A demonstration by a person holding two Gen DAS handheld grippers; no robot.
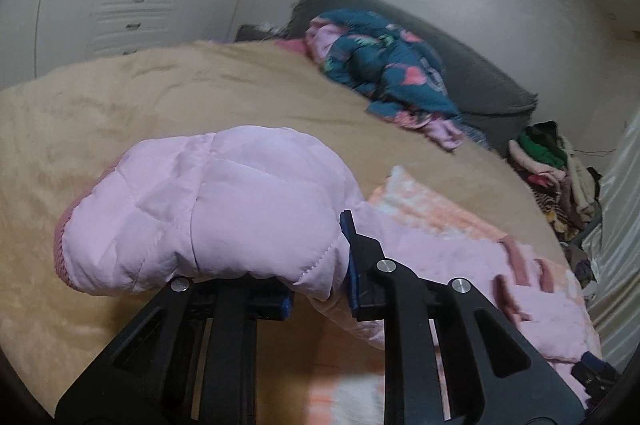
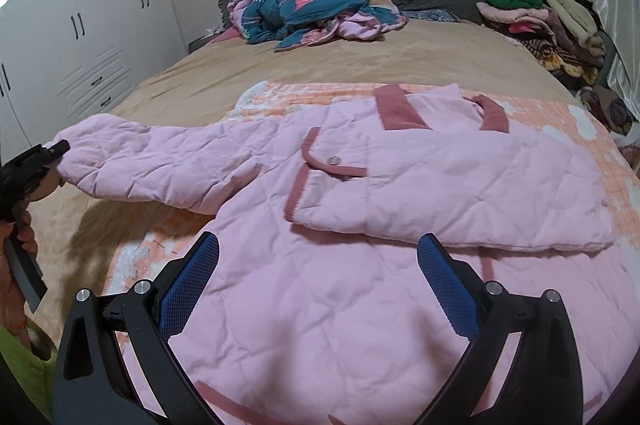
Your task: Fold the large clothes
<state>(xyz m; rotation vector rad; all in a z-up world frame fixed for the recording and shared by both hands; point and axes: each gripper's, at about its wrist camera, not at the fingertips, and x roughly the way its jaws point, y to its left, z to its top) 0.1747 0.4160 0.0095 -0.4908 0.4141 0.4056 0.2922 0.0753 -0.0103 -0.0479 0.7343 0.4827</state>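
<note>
jacket [image 2: 360, 265] lies flat on the bed [image 2: 360, 65], one side already folded over its chest. left gripper [image 1: 320, 277] pinches the outstretched sleeve [image 2: 152, 165] near its cuff, probably a firm bite. carry the sleeve level across the chest pocket [image 2: 332, 169]. right gripper [image 2: 320, 289] hovers spread over the jacket's lower half; it could pin the shoulder.

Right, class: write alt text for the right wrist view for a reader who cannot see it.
A pink quilted jacket lies on a tan bed, one sleeve lifted by the left gripper. The open right gripper hovers over its hem.
</note>
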